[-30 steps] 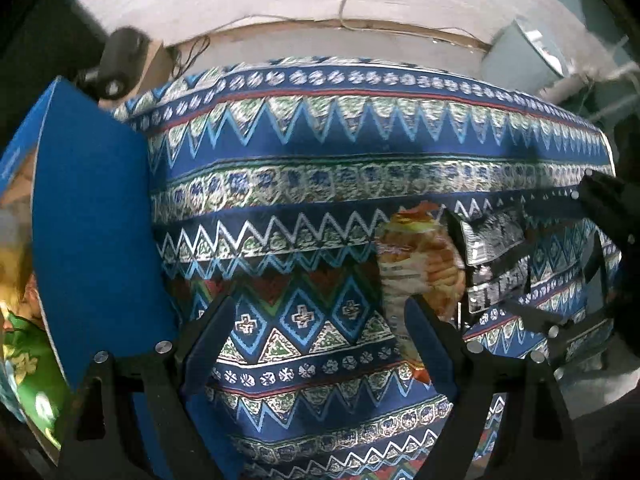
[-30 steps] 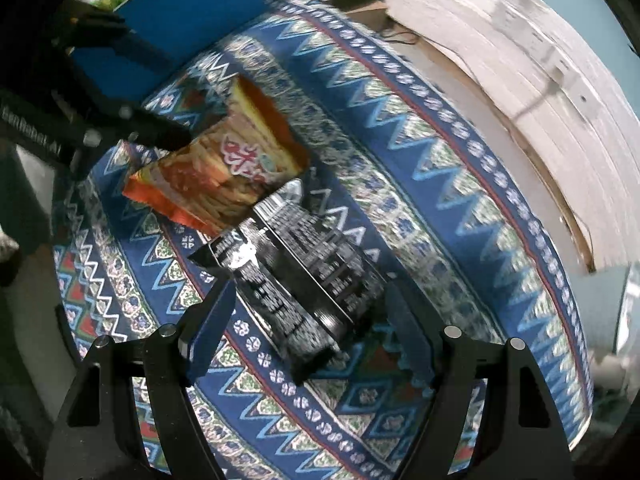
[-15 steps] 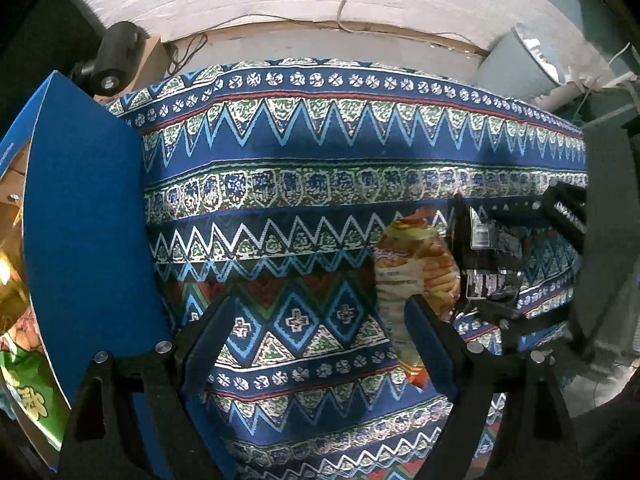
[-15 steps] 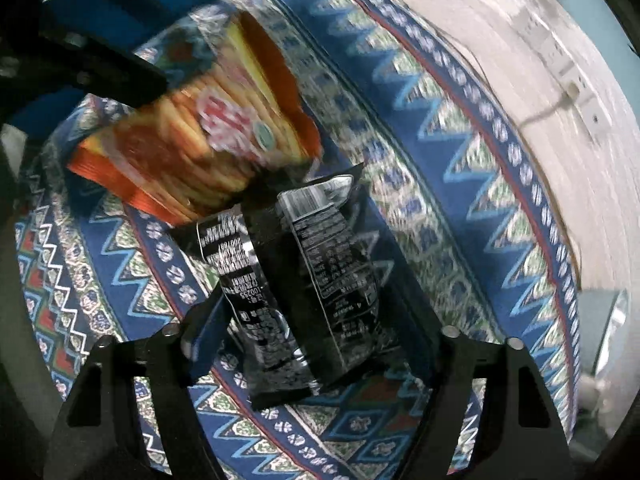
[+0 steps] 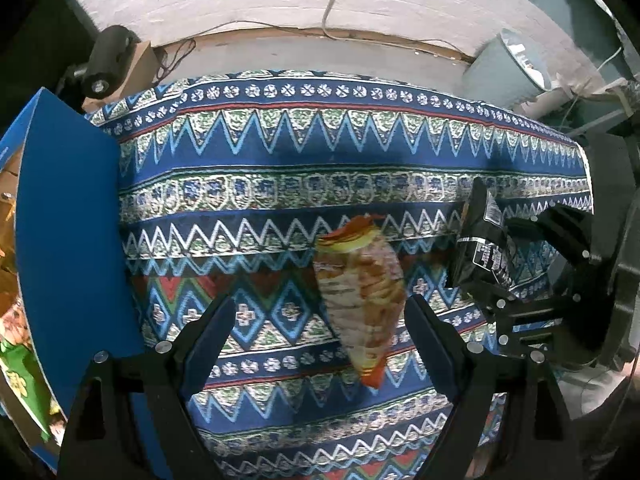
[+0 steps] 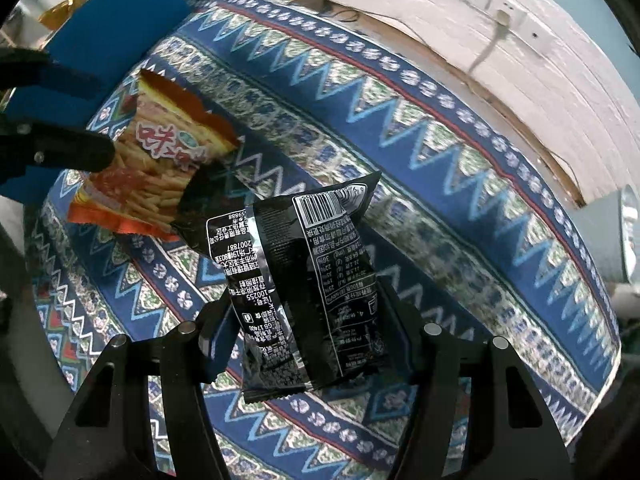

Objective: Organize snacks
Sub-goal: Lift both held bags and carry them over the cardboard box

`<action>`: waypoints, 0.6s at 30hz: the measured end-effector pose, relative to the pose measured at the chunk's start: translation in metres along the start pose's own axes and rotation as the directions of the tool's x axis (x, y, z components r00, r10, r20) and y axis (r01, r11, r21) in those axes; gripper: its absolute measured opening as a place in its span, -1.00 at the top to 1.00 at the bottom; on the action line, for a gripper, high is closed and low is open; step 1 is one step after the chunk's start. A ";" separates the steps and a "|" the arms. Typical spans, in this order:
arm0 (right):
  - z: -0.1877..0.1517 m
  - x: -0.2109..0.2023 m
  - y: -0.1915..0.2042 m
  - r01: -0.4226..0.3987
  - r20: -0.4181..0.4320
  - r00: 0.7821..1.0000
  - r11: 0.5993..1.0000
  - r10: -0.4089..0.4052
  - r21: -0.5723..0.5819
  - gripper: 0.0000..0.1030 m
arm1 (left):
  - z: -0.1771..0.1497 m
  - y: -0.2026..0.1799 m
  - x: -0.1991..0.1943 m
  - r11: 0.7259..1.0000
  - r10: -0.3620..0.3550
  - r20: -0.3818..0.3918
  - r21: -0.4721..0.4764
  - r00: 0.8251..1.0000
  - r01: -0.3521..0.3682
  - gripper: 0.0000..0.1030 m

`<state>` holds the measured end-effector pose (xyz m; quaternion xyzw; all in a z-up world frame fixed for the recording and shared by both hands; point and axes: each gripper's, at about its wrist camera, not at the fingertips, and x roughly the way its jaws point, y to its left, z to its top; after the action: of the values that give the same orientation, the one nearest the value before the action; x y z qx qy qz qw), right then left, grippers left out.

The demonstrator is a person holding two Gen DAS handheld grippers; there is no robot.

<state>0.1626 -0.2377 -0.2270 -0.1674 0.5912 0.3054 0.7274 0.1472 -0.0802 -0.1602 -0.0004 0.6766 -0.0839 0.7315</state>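
- In the right wrist view, our right tool [image 6: 308, 340] is clamped on a black snack bag [image 6: 308, 284]. The bag fills the lower middle of the frame and is lifted off the patterned cloth [image 6: 460, 184] that covers the bench.
- The bag's printed back faces the camera, with the barcode toward its upper end.
- In the left wrist view, the same black snack bag [image 5: 482, 252] appears at the right of the frame, held by the right tool [image 5: 520, 276].
- Our left tool [image 5: 316, 328] has its jaws spread wide and grips nothing. It hovers over the cloth [image 5: 280, 152] at the lower middle of the frame.
- An orange bag of fries-style snacks [image 5: 360, 292] lies on the cloth just inside the left tool's right finger. In the right wrist view it is the orange bag [image 6: 160, 168] at the upper left, its near edge tucked behind the black bag.
- A blue box [image 5: 68, 240] stands at the left edge of the left wrist view, with a green packet [image 5: 20, 384] showing inside it.
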 end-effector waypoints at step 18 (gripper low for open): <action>-0.029 -0.045 -0.035 0.015 0.060 0.998 0.981 -0.027 0.192 -0.23 | -0.003 -0.014 0.048 0.971 -0.155 -0.054 -0.194 0.986 0.142 -0.71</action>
<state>0.1582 -0.2931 -0.1954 -0.0934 0.5930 0.2445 0.7615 0.1455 -0.1000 -0.2065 -0.1179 0.7045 -0.0736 0.6960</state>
